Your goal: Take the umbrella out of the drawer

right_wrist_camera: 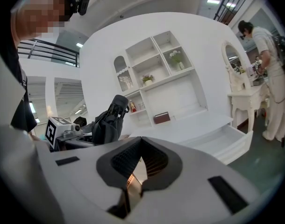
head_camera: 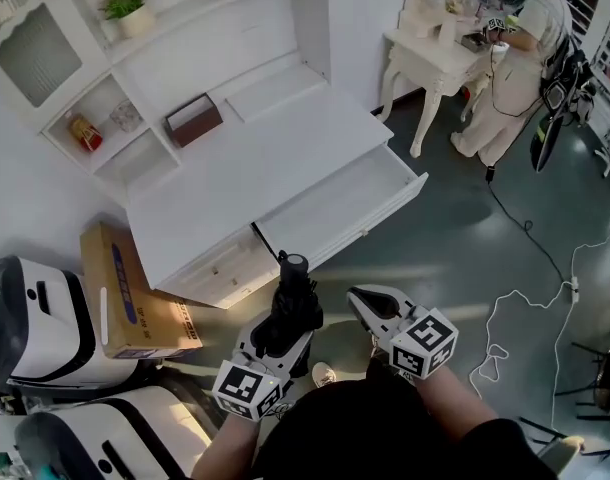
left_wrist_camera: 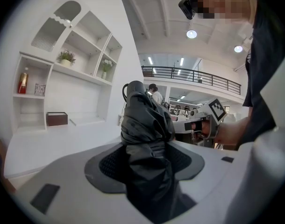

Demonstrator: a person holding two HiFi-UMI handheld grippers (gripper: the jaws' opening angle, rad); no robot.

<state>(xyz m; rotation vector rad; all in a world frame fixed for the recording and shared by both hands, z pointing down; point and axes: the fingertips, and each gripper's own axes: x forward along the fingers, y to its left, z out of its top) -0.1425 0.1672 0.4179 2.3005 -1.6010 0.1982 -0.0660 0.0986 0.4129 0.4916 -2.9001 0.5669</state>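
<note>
One step left at most, judging by position: the folded black umbrella (head_camera: 293,286) is already out of the open drawer (head_camera: 340,203), upright in the clenched left gripper (head_camera: 283,326), at 7 o'clock from the drawer. Canopy bunched and creased, cap end up. Right gripper (head_camera: 370,306): jaws nearly together, nothing between.
</note>
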